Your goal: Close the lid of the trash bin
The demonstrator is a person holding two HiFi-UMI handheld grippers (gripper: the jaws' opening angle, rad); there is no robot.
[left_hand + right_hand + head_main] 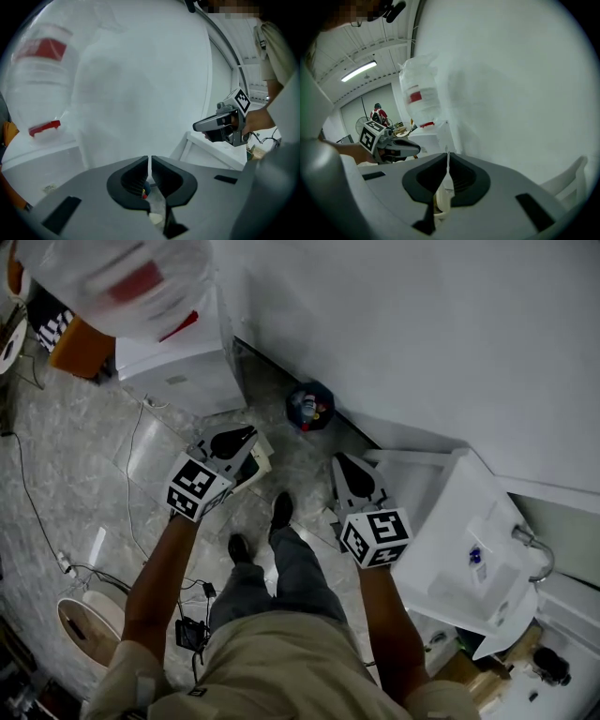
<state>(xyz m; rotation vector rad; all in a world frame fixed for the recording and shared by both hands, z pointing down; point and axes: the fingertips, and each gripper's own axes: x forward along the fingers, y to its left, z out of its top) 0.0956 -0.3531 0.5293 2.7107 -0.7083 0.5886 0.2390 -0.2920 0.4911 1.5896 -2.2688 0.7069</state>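
dark blue trash bin (309, 407) at twelve o'clock looks light, so the left gripper (246, 435) and right gripper (339, 461), both closed tight on nothing, could topple it.

I count 2 grippers, my left gripper (246, 434) and my right gripper (342, 463), and 2 marker cubes (199, 487), 1 on each. On the floor near me are my 2 dark shoes (281, 510), and farther off by the wall sits 1 dark round bin (309, 407). Far left there is 1 clear plastic bag (122, 277), and 1 person in red (377, 112) stands far off.
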